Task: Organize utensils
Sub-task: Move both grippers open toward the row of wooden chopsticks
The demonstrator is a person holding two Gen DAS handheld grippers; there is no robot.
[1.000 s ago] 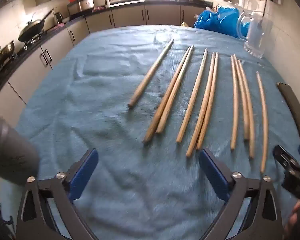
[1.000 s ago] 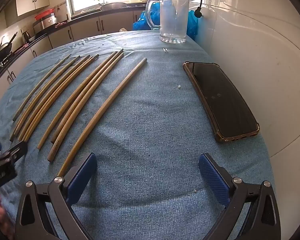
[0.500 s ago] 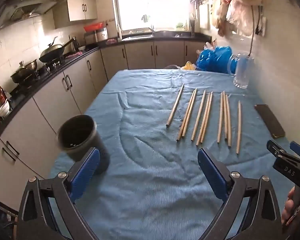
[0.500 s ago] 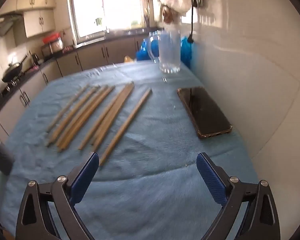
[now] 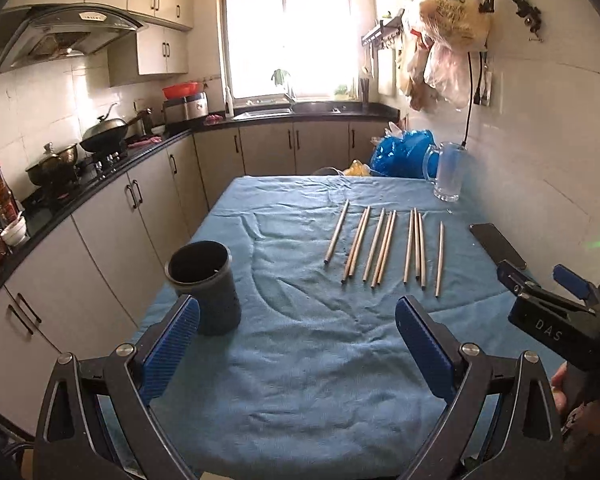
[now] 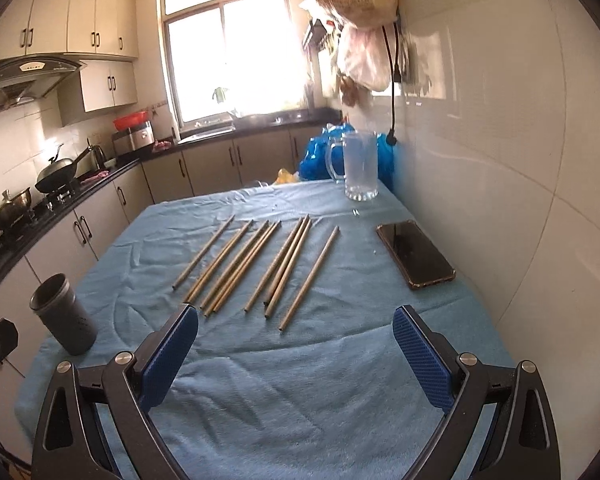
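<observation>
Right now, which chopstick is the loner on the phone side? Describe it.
On the blue cloth, find the row of chopsticks left of the black phone. The loner chopstick lies nearest the phone, apart from the others, touching none.

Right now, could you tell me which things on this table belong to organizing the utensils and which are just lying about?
For the job:
chopsticks, loose in a row on the cloth
dark holder cup, upright

Lying about:
phone
glass mug
blue plastic bag
</observation>
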